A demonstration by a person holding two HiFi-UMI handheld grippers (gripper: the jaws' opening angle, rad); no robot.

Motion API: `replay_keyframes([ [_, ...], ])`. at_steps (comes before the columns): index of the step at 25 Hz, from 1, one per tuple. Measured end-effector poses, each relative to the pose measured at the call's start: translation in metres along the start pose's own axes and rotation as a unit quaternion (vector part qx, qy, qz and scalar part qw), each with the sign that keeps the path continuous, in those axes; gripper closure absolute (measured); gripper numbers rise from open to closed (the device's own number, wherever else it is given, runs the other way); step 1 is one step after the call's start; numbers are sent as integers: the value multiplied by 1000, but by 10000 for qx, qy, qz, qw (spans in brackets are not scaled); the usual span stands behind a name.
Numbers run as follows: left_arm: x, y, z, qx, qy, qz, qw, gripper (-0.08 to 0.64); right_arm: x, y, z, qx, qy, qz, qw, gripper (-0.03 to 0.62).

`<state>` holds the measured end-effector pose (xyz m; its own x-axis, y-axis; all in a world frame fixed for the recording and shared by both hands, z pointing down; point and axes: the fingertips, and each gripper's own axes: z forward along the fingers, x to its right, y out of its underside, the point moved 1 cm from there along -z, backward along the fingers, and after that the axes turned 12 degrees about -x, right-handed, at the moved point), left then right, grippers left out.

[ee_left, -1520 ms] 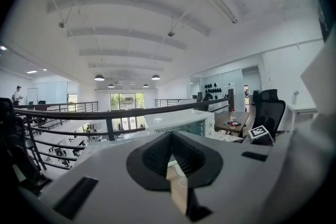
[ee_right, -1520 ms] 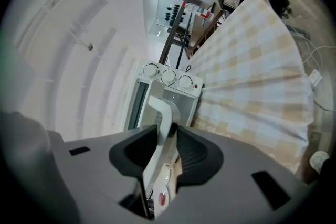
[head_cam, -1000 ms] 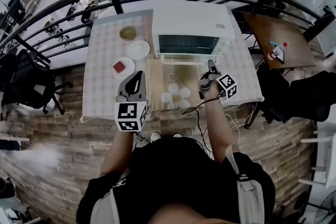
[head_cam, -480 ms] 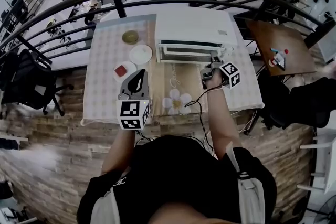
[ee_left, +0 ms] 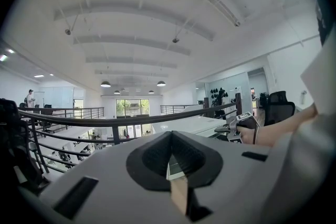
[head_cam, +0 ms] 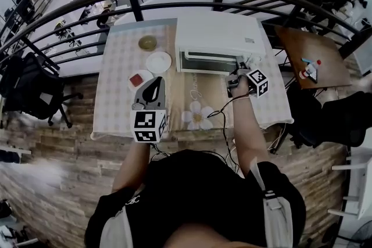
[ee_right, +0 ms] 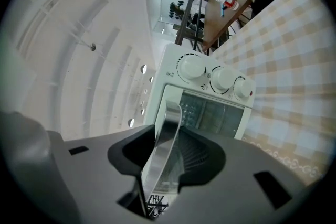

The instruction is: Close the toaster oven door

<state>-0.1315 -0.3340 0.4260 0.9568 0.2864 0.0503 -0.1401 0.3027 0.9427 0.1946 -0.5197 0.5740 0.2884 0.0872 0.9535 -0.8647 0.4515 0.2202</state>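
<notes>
Oven [head_cam: 218, 38] door [ee_right: 215, 113] stands shut; right claw [head_cam: 238, 77] is spreading, the handle [ee_right: 169, 123] between its jaws; left claw [head_cam: 154, 83], pressed together, hovers over the bench [head_cam: 119, 75]

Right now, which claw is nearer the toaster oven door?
Right. The right claw is at the door, its jaws opening with the door handle between them; the left claw hangs over the table, well short of the oven.

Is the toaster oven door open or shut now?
Shut: the door stands upright, flush with the front of the toaster oven.
</notes>
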Motion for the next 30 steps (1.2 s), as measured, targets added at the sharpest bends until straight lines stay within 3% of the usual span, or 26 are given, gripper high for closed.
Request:
replay_keyframes([
  [3, 0, 0, 2, 0, 20, -28, 10000, 547, -6, 2, -12, 109, -109, -350, 9993, 457],
  [5, 1, 0, 5, -6, 48, -42, 10000, 546, -20, 13, -28, 139, -236, -726, 9970, 416],
  [7, 6, 0, 8, -25, 113, -34, 9999, 546, -37, 25, -47, 146, -336, -1163, 9925, 419],
  [9, 13, 1, 12, -43, 209, -9, 9998, 546, -60, 32, -66, 220, -404, -1705, 9843, 437],
  [11, 22, 0, 16, -46, 327, 30, 9994, 546, -89, 34, -86, 428, -384, -2496, 9666, 463],
  [13, 32, -2, 21, -44, 468, 67, 9989, 546, -120, 34, -109, 805, -203, -3467, 9343, 482],
  [16, 50, -4, 25, -12, 694, 109, 9975, 546, -160, 37, -144, 1446, 58, -4728, 8692, 522],
  [20, 67, -5, 25, 44, 870, 153, 9961, 546, -186, 51, -180, 2042, 387, -5751, 7912, 592],
  [22, 71, -5, 25, 67, 932, 146, 9955, 546, -188, 63, -189, 2060, 521, -6087, 7644, 592],
  [23, 73, -5, 25, 78, 960, 139, 9953, 546, -187, 70, -191, 2010, 556, -6199, 7564, 592],
  [26, 78, -4, 23, 84, 1042, 133, 9944, 546, -176, 88, -197, 1779, 617, -6339, 7502, 592],
  [30, 84, -2, 20, 72, 1140, 128, 9934, 546, -160, 99, -201, 1423, 655, -6219, 7672, 592],
])
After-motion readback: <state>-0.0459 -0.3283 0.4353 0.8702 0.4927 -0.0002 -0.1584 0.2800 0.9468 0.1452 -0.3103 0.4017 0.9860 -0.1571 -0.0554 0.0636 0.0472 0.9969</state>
